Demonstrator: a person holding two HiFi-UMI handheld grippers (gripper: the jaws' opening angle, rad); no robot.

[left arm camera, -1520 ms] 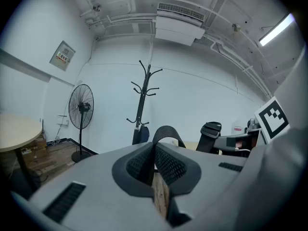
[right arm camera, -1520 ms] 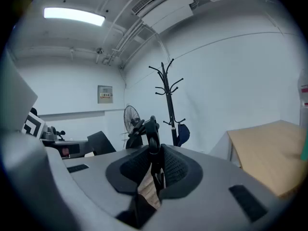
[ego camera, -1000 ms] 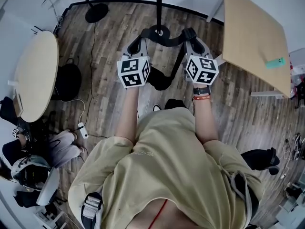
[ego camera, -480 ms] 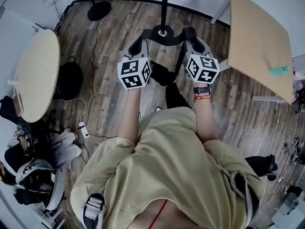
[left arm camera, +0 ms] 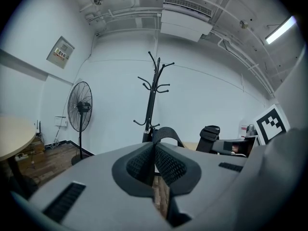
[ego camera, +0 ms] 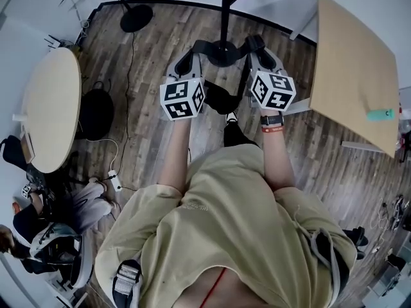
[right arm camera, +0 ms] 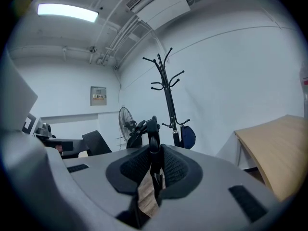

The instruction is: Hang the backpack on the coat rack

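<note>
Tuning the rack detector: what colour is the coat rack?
Black: the coat rack is black from pole to hooks. It shows best in the left gripper view.

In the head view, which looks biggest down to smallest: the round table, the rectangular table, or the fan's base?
1. Rectangular table
2. Round table
3. Fan's base
This is size as pictured only; the wide lens bends the edges.

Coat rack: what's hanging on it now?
A dark blue bag hangs on a low hook of the coat rack; upper hooks are bare. In its own view, the left gripper and its backpack strap cover the lower pole.
</note>
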